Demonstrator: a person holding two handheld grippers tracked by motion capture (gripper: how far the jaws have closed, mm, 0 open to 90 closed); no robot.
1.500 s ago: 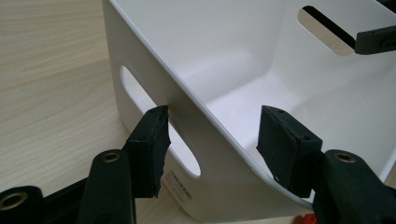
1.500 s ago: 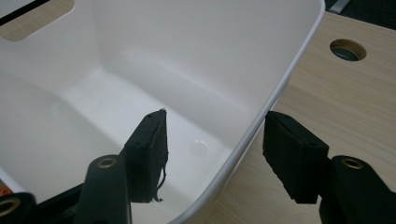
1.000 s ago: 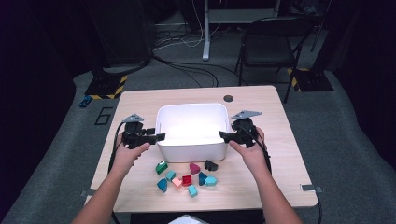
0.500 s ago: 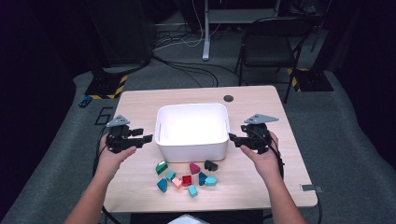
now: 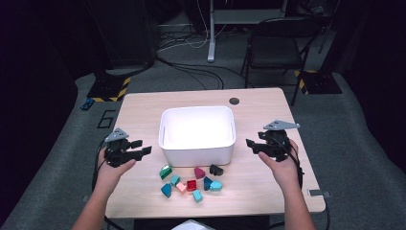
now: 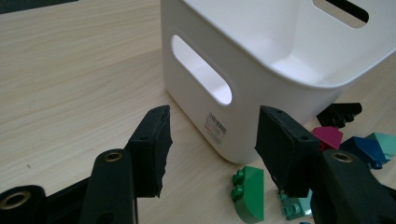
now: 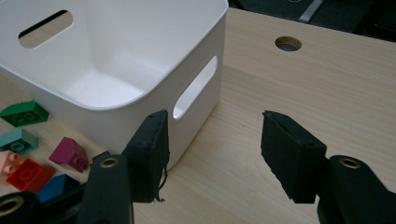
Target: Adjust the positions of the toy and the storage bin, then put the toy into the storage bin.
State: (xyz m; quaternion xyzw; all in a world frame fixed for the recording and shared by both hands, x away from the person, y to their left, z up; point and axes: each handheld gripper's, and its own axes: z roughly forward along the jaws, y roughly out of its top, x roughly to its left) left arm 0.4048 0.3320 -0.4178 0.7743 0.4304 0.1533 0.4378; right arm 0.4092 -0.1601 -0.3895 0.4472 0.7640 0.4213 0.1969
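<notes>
An empty white bin (image 5: pixel 196 154) with handle slots stands mid-table. In front of it lie several small toy bricks, among them a green one (image 5: pixel 165 171), a magenta one (image 5: pixel 199 172), a black one (image 5: pixel 216 169) and a red one (image 5: pixel 191 185). My left gripper (image 5: pixel 142 147) hovers left of the bin, apart from it, jaws pointing at its side. My right gripper (image 5: pixel 251 144) mirrors it on the right. Both are open; their jaws have just been closing a little with nothing between them. The left gripper (image 6: pixel 215 128) faces the bin's wall (image 6: pixel 261 88) and the green brick (image 6: pixel 250 191). The right gripper (image 7: pixel 215 135) faces the bin's other handle wall (image 7: pixel 205 107).
The wooden table (image 5: pixel 139 115) has a round cable hole (image 5: pixel 234 101) behind the bin. Bare tabletop lies on both sides of the bin. A black chair (image 5: pixel 275 48) and cables stand on the floor beyond the far edge.
Both grippers have drawn outward from the bin's sides, the left one to the left and nearer the front edge, the right one to the right. The bin and bricks have stayed put.
</notes>
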